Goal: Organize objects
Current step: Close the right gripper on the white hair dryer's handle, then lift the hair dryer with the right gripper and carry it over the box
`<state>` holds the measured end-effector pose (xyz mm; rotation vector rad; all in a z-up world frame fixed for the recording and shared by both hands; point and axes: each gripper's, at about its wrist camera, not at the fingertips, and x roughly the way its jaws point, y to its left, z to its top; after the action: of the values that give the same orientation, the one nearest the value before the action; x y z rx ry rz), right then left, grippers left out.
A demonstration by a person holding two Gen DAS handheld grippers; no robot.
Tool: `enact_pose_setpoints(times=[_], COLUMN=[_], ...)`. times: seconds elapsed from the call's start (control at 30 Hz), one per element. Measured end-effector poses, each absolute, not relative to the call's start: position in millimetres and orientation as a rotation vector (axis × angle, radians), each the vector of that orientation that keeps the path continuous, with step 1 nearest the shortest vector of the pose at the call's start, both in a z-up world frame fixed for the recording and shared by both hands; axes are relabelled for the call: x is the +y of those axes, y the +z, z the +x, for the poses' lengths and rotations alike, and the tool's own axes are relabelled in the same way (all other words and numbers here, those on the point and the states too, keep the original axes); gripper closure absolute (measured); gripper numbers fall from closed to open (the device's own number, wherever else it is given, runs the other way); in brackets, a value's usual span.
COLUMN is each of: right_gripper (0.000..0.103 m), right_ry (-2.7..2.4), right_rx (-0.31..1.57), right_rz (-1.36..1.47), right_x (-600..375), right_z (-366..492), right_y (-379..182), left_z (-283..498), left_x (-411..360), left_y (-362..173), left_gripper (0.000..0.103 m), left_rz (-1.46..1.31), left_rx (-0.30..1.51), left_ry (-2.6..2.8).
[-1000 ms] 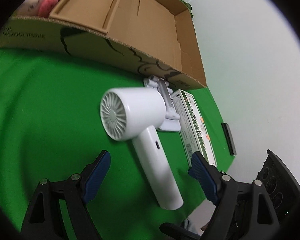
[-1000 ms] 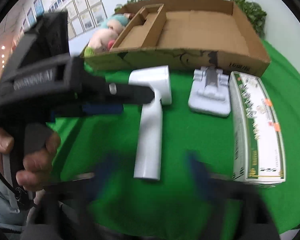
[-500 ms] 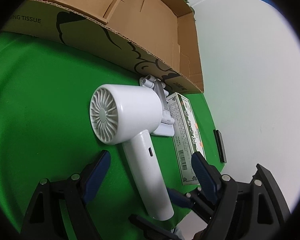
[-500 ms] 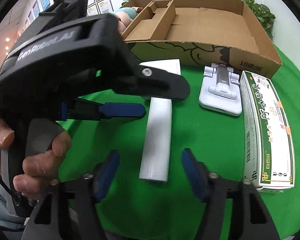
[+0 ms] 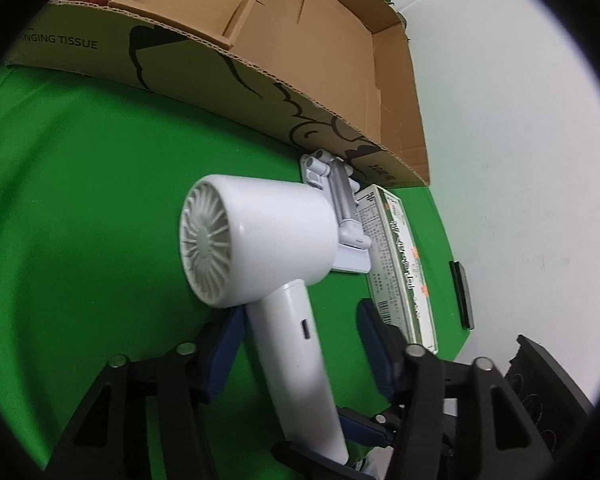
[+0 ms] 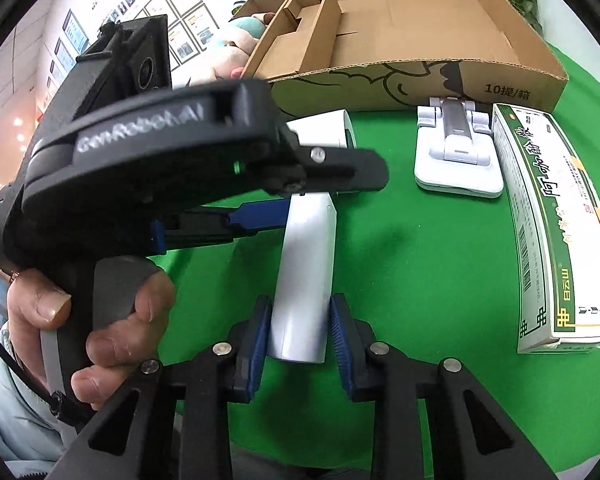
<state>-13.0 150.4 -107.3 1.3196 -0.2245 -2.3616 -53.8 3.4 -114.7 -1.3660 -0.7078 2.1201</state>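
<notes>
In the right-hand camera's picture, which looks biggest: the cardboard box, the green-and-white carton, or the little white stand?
1. Cardboard box
2. Green-and-white carton
3. White stand

The fisheye view distorts sizes, but the gaps look clear.

The left gripper (image 5: 300,344), its fingers just closing, straddles the white hairdryer's (image 5: 260,248) handle.

Right gripper (image 6: 299,330): jaws just closed, pads against a white handle; left gripper (image 5: 300,344): jaws closing, astride it, hand-held (image 6: 88,320).
</notes>
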Motion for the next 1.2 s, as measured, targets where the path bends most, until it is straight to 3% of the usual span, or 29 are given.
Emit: enact_pose_setpoints(times=[0.13, 1.2], right_gripper=[0.074, 0.076], right_ry=[-2.386, -2.427], right_rx=[-0.172, -0.192], right_rz=[1.31, 1.194], right_x=[147.1, 126.3], right_z=[-11.9, -2.7], right_y=[-104.1, -98.2], left_z=[-54.2, -51.7], left_x=[-0.4, 13.9], left_y=[-117.5, -70.4], left_gripper=[0.07, 0.073], left_rz=[-1.386, -1.241], left_rx=[-0.689, -0.531], left_ry=[2.145, 2.281])
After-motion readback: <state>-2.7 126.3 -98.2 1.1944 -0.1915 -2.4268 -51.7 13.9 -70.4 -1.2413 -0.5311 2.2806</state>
